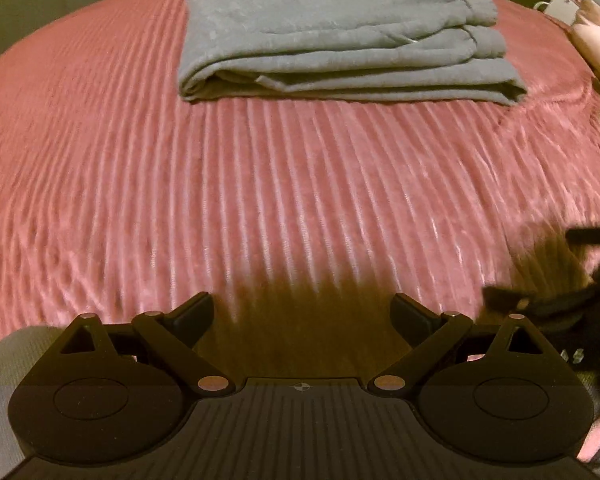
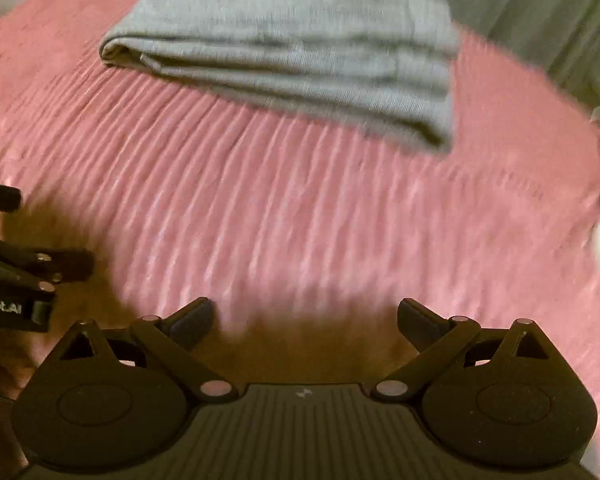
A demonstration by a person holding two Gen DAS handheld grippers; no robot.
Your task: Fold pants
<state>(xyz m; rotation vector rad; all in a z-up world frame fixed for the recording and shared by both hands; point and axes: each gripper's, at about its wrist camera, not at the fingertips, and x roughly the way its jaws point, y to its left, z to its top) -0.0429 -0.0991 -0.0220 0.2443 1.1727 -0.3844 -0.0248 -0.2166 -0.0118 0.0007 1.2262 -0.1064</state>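
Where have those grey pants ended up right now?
The grey pants lie folded in a stack on the pink ribbed bedspread, at the top centre of both wrist views, well ahead of the two open grippers and touching neither.

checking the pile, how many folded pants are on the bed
1. The grey pants lie folded on the far side of the pink bed, ahead of both open grippers. None seem hidden.

Left gripper [image 1: 303, 314] fingers spread wide, empty, right gripper [image 2: 305, 318] alongside, likewise spread, empty
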